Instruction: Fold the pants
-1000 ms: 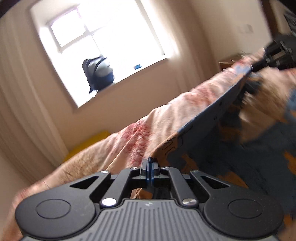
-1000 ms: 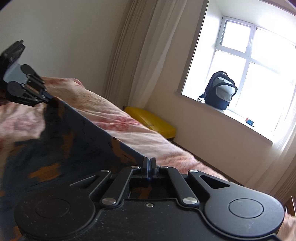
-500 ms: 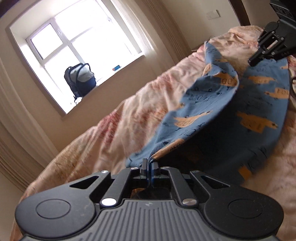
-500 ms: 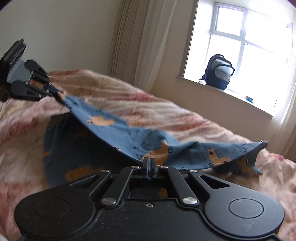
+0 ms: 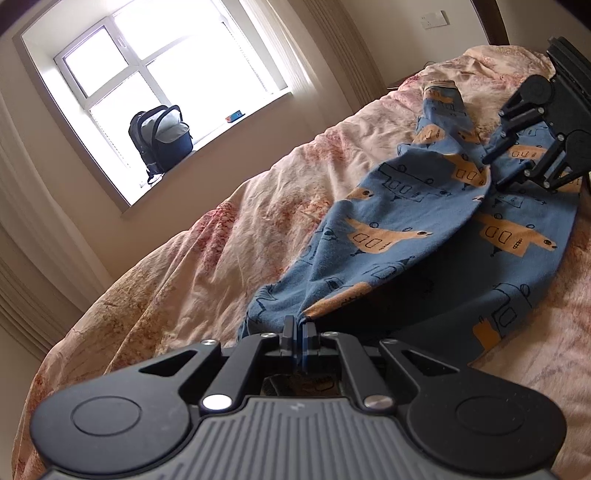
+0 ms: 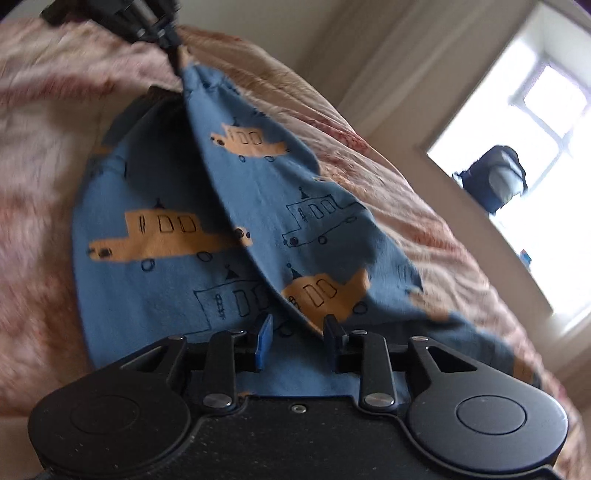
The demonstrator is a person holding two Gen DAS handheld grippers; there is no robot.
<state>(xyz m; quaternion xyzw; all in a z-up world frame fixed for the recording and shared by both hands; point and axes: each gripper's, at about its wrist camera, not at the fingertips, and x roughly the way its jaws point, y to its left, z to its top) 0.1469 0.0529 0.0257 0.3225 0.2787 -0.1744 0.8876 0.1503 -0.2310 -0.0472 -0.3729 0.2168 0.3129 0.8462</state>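
Blue pants (image 5: 413, 236) printed with orange cars lie folded over themselves on the pink floral quilt (image 5: 229, 251). My left gripper (image 5: 297, 326) is shut on a bunched edge of the pants at the near end. At the far end, my right gripper (image 5: 491, 173) rests low over the cloth with its jaws parted. In the right wrist view the right gripper (image 6: 299, 332) is opening; the folded edge of the pants (image 6: 258, 206) runs loose between its fingers (image 6: 265, 341), which do not press on it. The left gripper (image 6: 171, 40) pinches the far corner there.
The quilt covers the whole bed and is wrinkled. A dark backpack (image 5: 160, 138) stands on the windowsill (image 5: 207, 136) beyond the bed, with curtains (image 5: 332, 48) beside the window. A wall socket (image 5: 436, 18) is near the headboard end.
The pants were stretched in the air between both grippers and have come down onto the quilt. The right gripper dropped, rolled, and its jaws have parted off the cloth. The left stays shut.
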